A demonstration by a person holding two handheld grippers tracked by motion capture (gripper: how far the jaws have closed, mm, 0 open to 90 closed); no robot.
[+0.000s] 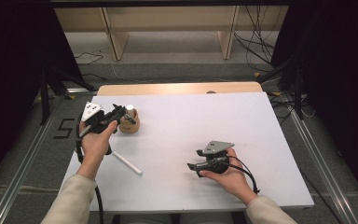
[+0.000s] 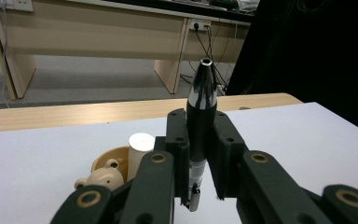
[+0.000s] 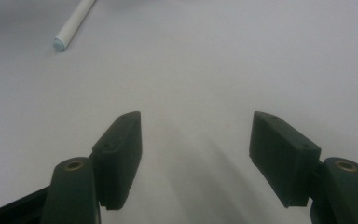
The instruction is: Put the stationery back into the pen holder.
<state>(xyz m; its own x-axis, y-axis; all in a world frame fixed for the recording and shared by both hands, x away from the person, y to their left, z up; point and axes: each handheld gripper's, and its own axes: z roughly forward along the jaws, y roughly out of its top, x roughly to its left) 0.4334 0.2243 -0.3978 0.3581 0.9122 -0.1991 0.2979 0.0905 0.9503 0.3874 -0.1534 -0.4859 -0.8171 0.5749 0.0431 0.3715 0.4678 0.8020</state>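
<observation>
- Our left gripper [image 1: 120,113] has its jaws clamped on a black pen [image 2: 200,116] with a silvery tip; the pen stands upright between the pads.
- It hovers just beside the tan pen holder [image 1: 129,125], where a white cylinder [image 2: 141,148] stands; whether pen and holder touch we cannot tell.
- Our right gripper [image 3: 196,154] rests low over the white table [image 1: 205,121], jaws wide apart with nothing between them.
- A white pen [image 1: 127,163] lies flat between the two hands.
</observation>
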